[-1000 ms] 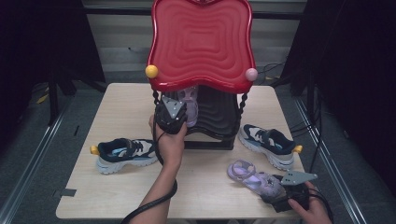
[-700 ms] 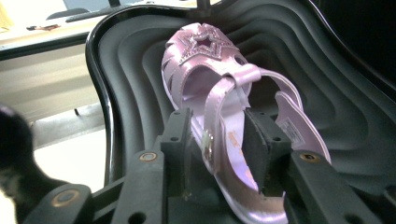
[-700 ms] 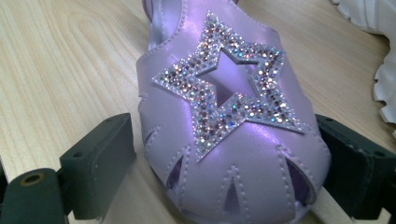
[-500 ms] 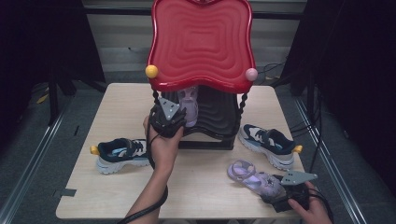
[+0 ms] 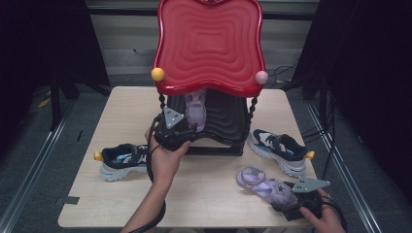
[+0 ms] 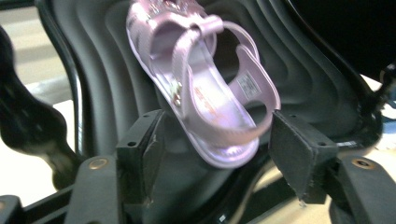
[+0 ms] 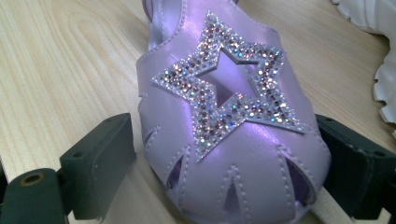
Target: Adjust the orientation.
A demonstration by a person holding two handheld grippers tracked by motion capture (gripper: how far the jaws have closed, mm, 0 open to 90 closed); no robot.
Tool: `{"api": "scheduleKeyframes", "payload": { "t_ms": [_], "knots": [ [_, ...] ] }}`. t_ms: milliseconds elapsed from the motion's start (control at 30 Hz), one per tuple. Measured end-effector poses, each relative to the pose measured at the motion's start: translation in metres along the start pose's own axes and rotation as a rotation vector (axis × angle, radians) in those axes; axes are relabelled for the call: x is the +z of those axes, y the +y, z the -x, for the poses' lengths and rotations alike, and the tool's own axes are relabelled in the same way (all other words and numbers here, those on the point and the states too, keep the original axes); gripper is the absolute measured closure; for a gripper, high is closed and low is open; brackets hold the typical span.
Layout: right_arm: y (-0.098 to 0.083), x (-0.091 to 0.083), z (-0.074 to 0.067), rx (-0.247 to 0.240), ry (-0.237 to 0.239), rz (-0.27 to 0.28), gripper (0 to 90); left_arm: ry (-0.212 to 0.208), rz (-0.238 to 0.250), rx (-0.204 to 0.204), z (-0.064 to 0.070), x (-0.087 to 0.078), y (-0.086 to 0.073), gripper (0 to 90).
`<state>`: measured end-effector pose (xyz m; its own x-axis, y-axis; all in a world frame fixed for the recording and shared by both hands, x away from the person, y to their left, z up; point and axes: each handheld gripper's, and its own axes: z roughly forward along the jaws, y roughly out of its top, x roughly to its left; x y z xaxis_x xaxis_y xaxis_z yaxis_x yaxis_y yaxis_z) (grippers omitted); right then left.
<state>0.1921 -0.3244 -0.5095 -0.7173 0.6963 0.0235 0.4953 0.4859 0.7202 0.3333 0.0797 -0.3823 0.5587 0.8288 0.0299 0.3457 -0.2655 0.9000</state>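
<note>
L gripper (image 6: 212, 154) sits at the front of the black shoe rack (image 6: 308, 84) under its red top (image 5: 210, 46); jaws have just been opening and now stand apart, w/ the heel of a lilac sandal (image 6: 205, 88) between them, pads not touching, sandal leaning on the rack's ribbed back. R gripper (image 7: 224, 172) is on the table (image 7: 56, 70), jaws apart either side of the toe of the 2nd lilac sandal (image 7: 224, 130), which lies flat w/ a glitter star (image 7: 224, 88) on top; left pad clear of it, right pad contact can't tell.

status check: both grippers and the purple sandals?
Left gripper jaws just opening, sandal on rack loose between them. Right gripper straddles table sandal, a gap on one side. Nothing in the way.
</note>
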Motion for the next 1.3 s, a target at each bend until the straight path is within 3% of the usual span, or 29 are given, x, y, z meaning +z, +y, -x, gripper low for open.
{"api": "scheduleKeyframes", "payload": {
  "t_ms": [133,600,867,1200,1300],
  "knots": [
    [0.000,0.000,0.000,0.001,0.000,0.000,10.6,-0.038,-0.014,-0.022,0.000,-0.001,-0.006,32.3],
    [0.000,0.000,0.000,0.003,0.000,-0.001,10.6,-0.157,-0.058,-0.037,0.004,0.000,-0.031,23.0],
    [0.000,0.000,0.000,0.001,0.000,-0.001,10.6,-0.191,-0.062,-0.058,0.003,-0.003,-0.043,20.0],
    [0.000,0.000,0.000,0.001,0.000,-0.001,10.6,-0.236,-0.083,-0.024,0.008,-0.009,-0.053,18.5],
    [0.000,0.000,0.000,0.000,0.000,0.000,10.6,-0.277,-0.105,-0.021,0.012,-0.009,-0.058,16.5]
  ]
}}
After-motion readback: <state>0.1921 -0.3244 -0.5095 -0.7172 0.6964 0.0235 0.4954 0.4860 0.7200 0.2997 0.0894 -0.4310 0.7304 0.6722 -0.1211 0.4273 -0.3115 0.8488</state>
